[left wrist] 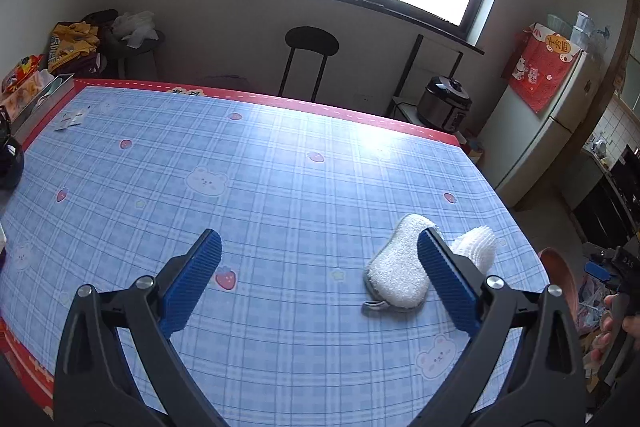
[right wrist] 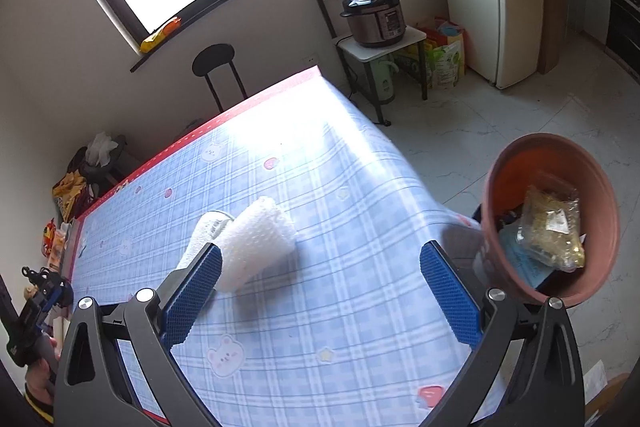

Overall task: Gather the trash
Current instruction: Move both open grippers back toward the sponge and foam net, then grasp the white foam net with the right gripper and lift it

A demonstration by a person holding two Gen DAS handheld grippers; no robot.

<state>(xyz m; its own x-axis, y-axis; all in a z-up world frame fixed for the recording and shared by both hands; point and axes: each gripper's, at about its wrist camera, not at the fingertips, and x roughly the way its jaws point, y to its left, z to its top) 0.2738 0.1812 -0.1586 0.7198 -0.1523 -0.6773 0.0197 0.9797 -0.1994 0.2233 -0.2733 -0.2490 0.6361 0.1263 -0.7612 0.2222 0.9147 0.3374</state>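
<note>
On the blue plaid tabletop (left wrist: 280, 167), two white items are seen lying side by side near the right edge: a fluffy white sponge pad (left wrist: 396, 267) with a grey loop at its near end, and a roll of bubble wrap (right wrist: 256, 243) touching it. The left tongs (left wrist: 320, 247) are held released and wide apart above the cloth, nothing between the blue ribbed pads (left wrist: 192, 279); the sponge pad is partly hidden behind the right-hand finger. The right tongs (right wrist: 320, 259) are likewise spread and empty, hovering over the tabletop corner, with the bubble wrap just past the left-hand blue finger. Beside the tabletop edge, a terracotta-coloured bin (right wrist: 504, 187) is seen on the floor side, and inside it a crinkled clear plastic bag (right wrist: 554, 227) and some blue packaging are already lying. Far off, a small paper scrap (left wrist: 74, 119) is spotted near the tabletop's far left corner. Against the wall, a black stool (left wrist: 310, 47) and a pressure cooker (right wrist: 374, 15) on a small stand are made out
</note>
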